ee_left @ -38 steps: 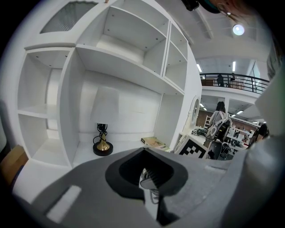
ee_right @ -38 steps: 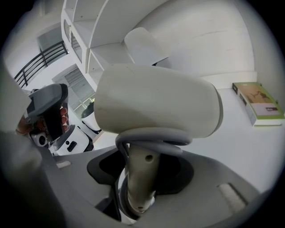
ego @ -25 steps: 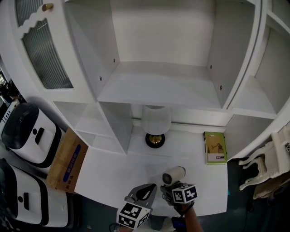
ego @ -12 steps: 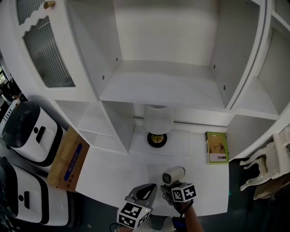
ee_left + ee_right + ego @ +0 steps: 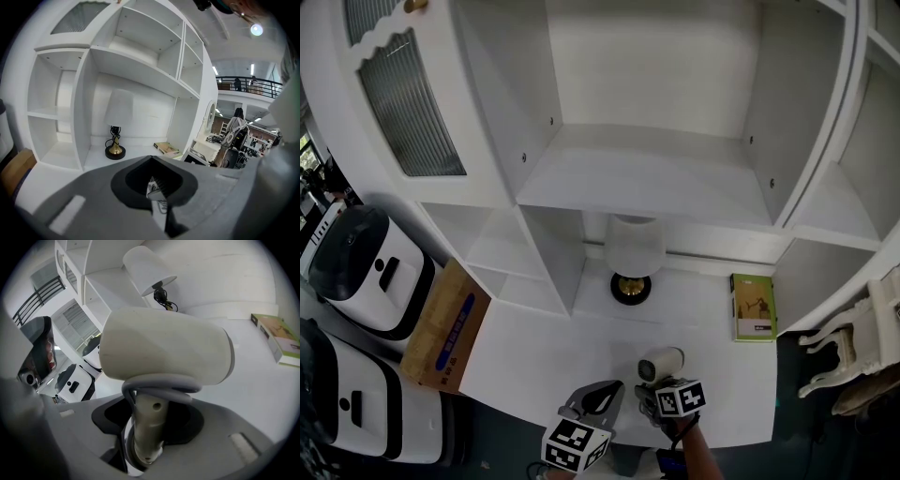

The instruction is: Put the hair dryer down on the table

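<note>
Here the right claw (image 5: 651, 391) is gripping the hair dryer (image 5: 661, 363) by its handle, with both jaws pressing on the handle's sides. The claw is pointing forward and slanting down, and the forearm (image 5: 696, 457) is reaching in from the lower edge of the head view. The dryer is standing upright in the grip, its barrel lying crosswise above the jaws and its grey cord (image 5: 161, 383) looping round the top of the handle. It is hanging over the front part of the white counter (image 5: 546, 354), in front of the lamp (image 5: 634, 253). The left claw (image 5: 600, 397) is waiting just beside, tilting slightly down, its jaws meeting with nothing between them
</note>
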Demonstrator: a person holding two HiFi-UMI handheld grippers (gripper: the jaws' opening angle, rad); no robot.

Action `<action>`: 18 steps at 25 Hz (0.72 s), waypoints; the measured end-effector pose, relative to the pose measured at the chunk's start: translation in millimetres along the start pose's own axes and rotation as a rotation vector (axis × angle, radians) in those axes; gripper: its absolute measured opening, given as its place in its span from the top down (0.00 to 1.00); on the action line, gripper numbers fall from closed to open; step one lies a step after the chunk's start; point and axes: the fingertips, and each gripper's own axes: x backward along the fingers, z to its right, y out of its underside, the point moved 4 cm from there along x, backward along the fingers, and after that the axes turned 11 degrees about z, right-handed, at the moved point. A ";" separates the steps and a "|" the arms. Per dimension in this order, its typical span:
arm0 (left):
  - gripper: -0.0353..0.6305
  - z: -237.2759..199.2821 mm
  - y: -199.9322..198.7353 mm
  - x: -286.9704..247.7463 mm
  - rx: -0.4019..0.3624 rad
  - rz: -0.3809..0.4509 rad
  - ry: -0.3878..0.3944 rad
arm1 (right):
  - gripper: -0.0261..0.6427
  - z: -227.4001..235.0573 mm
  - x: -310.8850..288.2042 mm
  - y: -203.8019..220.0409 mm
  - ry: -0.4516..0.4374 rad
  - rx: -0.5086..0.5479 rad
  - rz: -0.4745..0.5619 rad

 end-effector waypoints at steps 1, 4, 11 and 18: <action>0.95 -0.7 0.5 1.1 0.000 -0.001 -0.003 | 0.63 -0.1 -1.0 0.9 0.000 0.000 -0.003; 0.95 -2.5 2.8 4.2 0.004 -0.004 -0.011 | 0.63 -0.8 -4.1 3.2 0.001 -0.001 -0.009; 0.95 -6.1 5.7 10.5 0.008 -0.007 -0.025 | 0.63 0.1 -9.0 8.8 0.018 -0.011 -0.019; 0.95 -10.6 9.0 16.7 0.015 -0.015 -0.035 | 0.63 -1.9 -15.7 11.6 0.028 -0.009 -0.033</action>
